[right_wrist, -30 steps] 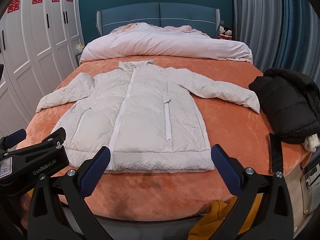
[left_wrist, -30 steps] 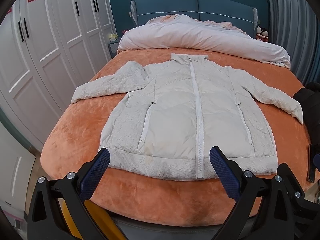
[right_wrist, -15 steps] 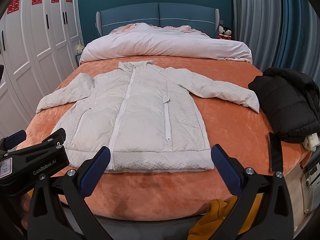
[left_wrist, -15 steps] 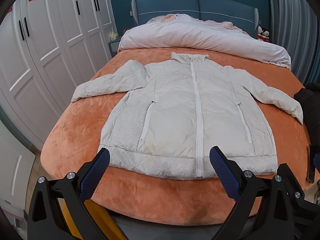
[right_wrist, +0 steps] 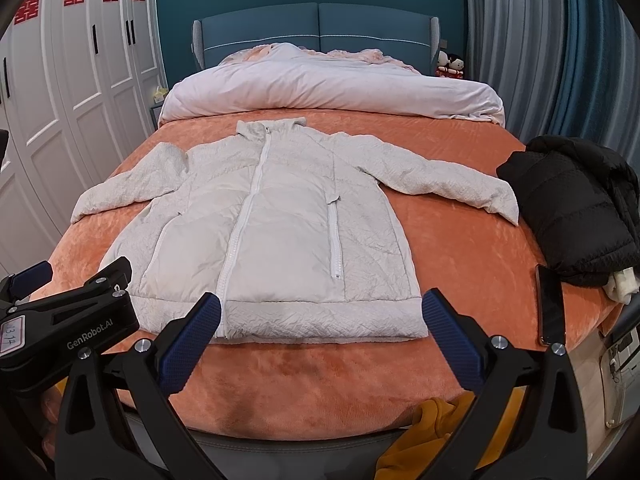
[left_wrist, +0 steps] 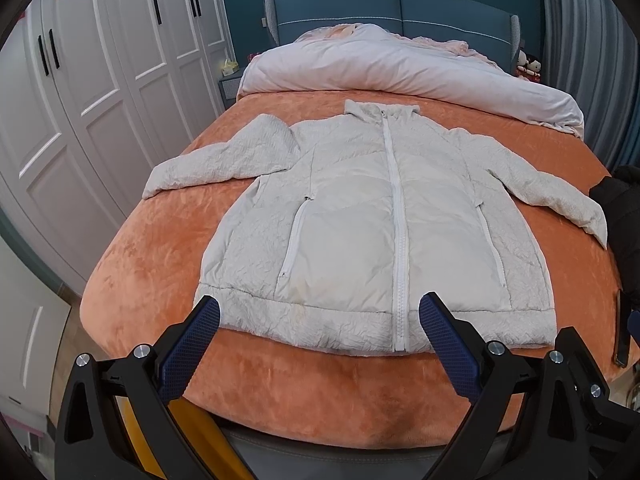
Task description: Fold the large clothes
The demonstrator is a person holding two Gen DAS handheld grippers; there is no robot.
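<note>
Currently unfolded: cream quilted zip-front puffer jacket [left_wrist: 376, 236] flat on orange plush bed [left_wrist: 152, 264], just ahead of both jaws, wide and empty. Pending, likely: sleeve grasp, inward fold.

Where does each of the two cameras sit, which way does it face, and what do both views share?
Left wrist: sits on the left gripper at the bed's foot, facing the headboard over the white jacket; its own open blue-padded fingers show.
Right wrist: sits on the right gripper, further right, facing the same way; its open fingers and the left gripper's body show.
Shared: jacket, orange blanket, duvet, black coat.
</note>
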